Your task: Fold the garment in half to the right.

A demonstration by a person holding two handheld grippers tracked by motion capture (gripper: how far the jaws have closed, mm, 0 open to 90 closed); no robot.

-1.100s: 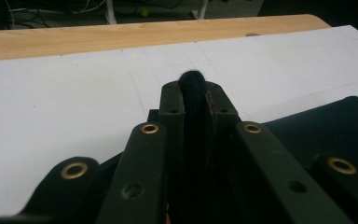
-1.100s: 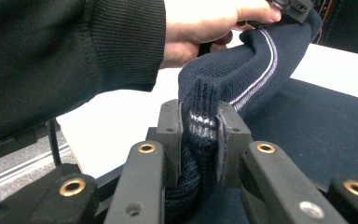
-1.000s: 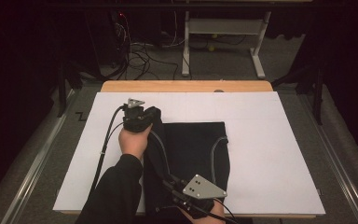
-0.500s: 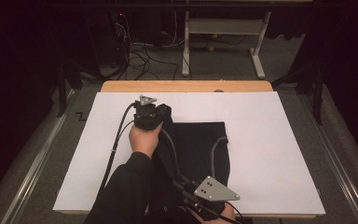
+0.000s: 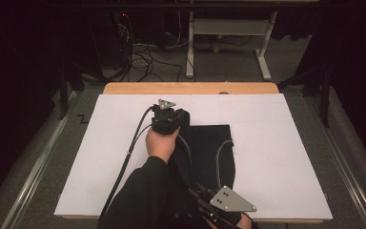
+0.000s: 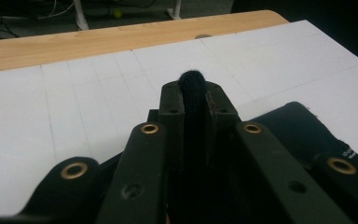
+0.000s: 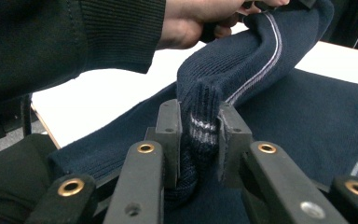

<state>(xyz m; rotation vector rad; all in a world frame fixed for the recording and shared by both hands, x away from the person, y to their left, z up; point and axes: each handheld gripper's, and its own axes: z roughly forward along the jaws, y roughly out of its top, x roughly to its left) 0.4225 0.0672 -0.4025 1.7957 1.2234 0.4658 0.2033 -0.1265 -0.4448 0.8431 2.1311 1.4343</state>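
The left claw (image 5: 166,110) reaches far forward, jaws clamped; the right claw (image 7: 199,135) sits near the body, jaws pinched.

The table (image 5: 190,88) has a wooden top, and a white sheet (image 5: 276,157) covers most of it. Beyond the tongs, past the far edge, a white metal frame (image 5: 228,33) stands on a grey floor (image 5: 295,71). Left of this frame, black cables (image 5: 143,52) lie in a heap. The room behind is dark.
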